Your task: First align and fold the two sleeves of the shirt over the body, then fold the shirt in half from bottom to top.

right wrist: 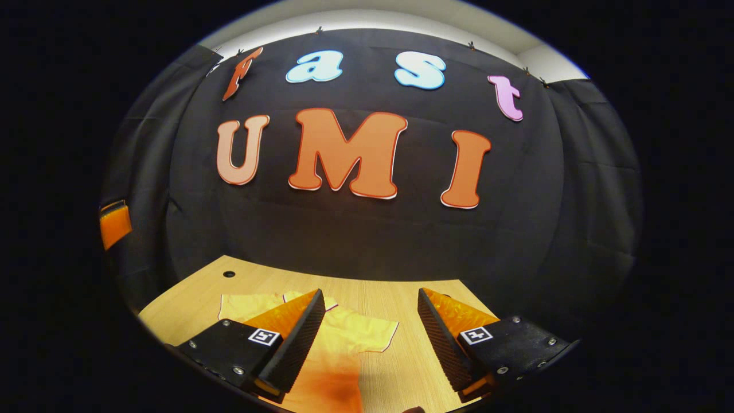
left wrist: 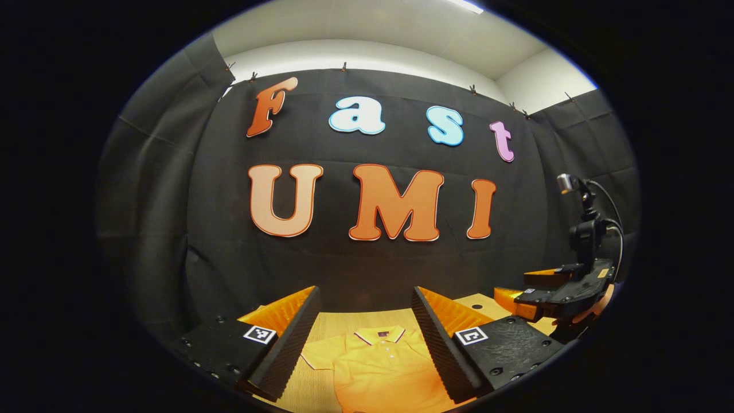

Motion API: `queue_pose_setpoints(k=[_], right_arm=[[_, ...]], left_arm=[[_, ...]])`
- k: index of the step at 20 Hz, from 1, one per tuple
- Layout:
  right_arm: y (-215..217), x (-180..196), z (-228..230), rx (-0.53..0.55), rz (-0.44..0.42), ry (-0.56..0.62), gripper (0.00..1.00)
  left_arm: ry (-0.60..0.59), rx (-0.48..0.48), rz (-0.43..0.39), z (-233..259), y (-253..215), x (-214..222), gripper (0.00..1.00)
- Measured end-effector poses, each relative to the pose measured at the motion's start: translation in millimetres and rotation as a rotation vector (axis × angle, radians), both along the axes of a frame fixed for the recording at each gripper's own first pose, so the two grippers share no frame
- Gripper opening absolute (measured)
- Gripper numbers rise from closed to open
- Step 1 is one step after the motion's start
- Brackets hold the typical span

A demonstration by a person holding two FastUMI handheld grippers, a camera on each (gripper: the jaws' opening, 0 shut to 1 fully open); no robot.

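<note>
Yellow shirt [left wrist: 381, 367] flat on wooden table [right wrist: 378, 292]

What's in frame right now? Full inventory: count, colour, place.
shirt: 1, yellow polo with collar, flat on the table, sleeves spread out, unfolded
table: 1, light wood, under the shirt, small hole near its far edge
booth wall: 1, black cloth, behind the table
left gripper: 1, open, above the shirt's collar area
right gripper: 1, open, above one shirt sleeve; also at the right edge of the left gripper view
</note>
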State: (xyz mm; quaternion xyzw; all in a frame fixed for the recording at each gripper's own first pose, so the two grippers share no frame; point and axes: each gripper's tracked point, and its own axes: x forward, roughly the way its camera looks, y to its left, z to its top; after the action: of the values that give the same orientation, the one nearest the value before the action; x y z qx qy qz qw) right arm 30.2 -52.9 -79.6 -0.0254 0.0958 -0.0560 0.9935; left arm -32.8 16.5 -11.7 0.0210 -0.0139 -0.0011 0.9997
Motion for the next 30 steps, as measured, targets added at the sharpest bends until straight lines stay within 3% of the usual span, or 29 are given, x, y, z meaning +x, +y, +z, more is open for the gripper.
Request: queue_pose_setpoints(k=[5, 15, 18, 23, 27, 28, 30], right_arm=[[-14.0, 42.4, -58.1, 0.026, 0.044, 0.151, 0.98], [-52.3, 112.3, -187.5, 0.188, 0.048, 0.549, 0.97], [-60.4, 127.9, -215.2, 0.188, 0.055, 0.649, 0.97], [-65.8, 148.9, -256.7, 0.168, 0.073, 0.805, 0.87], [-71.4, 159.1, -289.9, 0.157, 0.051, 0.953, 0.72], [-70.4, 160.6, -297.0, 0.168, 0.047, 0.986, 0.76], [-71.7, 162.3, -309.9, 0.173, 0.040, 1.042, 0.71]], left_arm=[[-0.041, 0.043, 0.086, 11.2, 1.8, 14.3, 0.97], [0.054, 0.057, 0.264, -18.9, 5.6, 31.6, 0.98], [0.098, 0.064, 0.323, -34.9, 11.2, 25.1, 0.98], [0.189, 0.072, 0.384, -61.7, 10.1, 17.0, 0.98], [0.238, 0.057, 0.423, -75.3, 12.8, 6.6, 0.98], [0.245, 0.054, 0.438, -77.6, 15.0, 2.3, 0.98], [0.250, 0.050, 0.466, -77.8, 20.4, -4.7, 0.98]])
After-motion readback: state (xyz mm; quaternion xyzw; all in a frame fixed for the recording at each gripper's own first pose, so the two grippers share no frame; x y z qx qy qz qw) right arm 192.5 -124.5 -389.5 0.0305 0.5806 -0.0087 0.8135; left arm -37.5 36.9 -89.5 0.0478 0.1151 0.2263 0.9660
